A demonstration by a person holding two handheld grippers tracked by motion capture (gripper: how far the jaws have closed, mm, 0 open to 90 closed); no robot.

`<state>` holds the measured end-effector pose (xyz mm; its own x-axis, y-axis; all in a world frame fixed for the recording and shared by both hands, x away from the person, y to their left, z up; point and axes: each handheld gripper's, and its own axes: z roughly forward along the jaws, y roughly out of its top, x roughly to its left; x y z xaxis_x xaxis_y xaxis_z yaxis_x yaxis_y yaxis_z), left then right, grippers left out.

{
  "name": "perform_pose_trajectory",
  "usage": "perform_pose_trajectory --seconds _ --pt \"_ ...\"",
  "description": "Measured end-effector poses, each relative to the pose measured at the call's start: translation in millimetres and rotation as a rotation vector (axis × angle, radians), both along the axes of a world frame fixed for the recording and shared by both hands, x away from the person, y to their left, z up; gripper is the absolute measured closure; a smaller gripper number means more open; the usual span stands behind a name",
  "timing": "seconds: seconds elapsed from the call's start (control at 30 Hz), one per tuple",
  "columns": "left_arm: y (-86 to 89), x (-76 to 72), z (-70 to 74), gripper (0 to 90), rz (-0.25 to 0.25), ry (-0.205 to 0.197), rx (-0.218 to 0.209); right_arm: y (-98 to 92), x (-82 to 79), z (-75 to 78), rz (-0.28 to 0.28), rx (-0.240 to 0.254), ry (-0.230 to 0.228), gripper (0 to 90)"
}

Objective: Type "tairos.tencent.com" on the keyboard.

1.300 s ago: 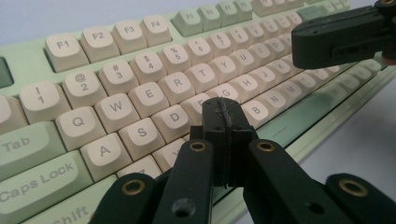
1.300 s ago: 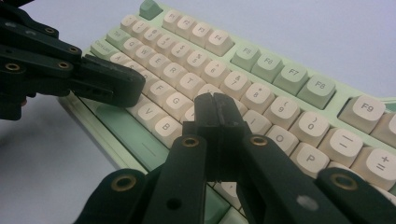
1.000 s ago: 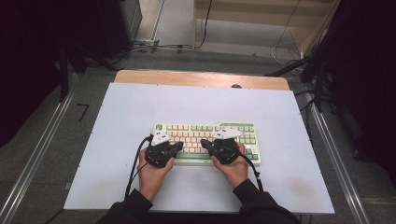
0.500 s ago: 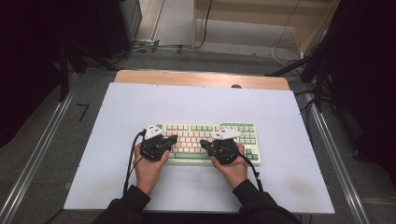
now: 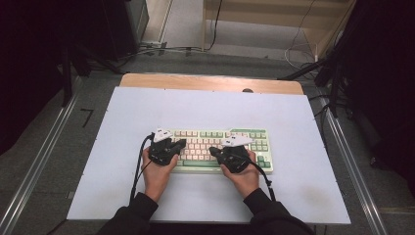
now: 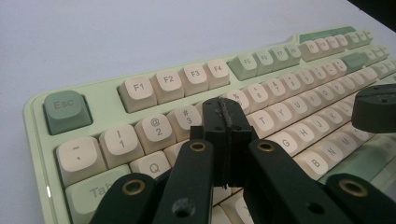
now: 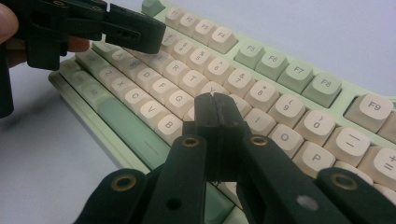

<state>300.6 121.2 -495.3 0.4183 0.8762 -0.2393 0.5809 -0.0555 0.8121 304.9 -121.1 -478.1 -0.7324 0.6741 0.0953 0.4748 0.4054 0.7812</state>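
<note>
Keyboard work is the step in hand: the pale green mechanical keyboard with cream and green keycaps (image 5: 222,147) lies flat near the middle of the white table (image 5: 293,196), its long side running across the person's front, and both tools hover over its rows like typing fingers. To do this well, I judge each tip should come straight down on the centre of one keycap, so that the closed tip does not straddle two neighbours, and lift clear before moving sideways (the caps sit close together, so a slanted press could catch the next key). The left tool (image 6: 224,114) has its two black jaws pressed fully together with nothing between them; in the left gripper view its tip hangs over the number row, about at the 4 and 5 keys, and whether it actually touches a cap I cannot tell. The right tool (image 7: 215,112) is likewise closed on nothing, its tip over the letter rows near Y, H and U in the right gripper view, where the left tool also shows farther off above the left-hand keys. In the high view the left hand (image 5: 157,172) and right hand (image 5: 242,174) rest at the keyboard's near edge.
</note>
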Motion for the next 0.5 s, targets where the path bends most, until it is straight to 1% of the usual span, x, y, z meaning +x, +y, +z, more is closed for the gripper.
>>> perform_pose_trajectory --seconds 0.27,0.37,0.4,0.43,0.5 --pt "-1.7 2.2 -2.6 90.0 -0.003 0.012 0.005 0.3 -0.2 -0.2 0.002 -0.002 0.000 88.3" --pt "-3.0 3.1 -4.1 90.0 -0.009 0.025 0.017 0.3 -0.2 -0.2 0.002 -0.002 0.000 88.2" --pt "-3.4 2.9 -4.8 90.0 -0.012 0.024 0.015 0.3 -0.2 -0.2 0.002 -0.001 0.000 88.2" --pt "-3.9 2.7 -4.2 90.0 -0.012 0.021 0.021 0.2 -0.1 -0.2 0.002 -0.002 0.000 88.3" --pt "-3.4 1.6 -2.3 90.0 -0.011 0.013 0.011 0.2 -0.4 -0.2 0.001 -0.002 0.000 88.2"
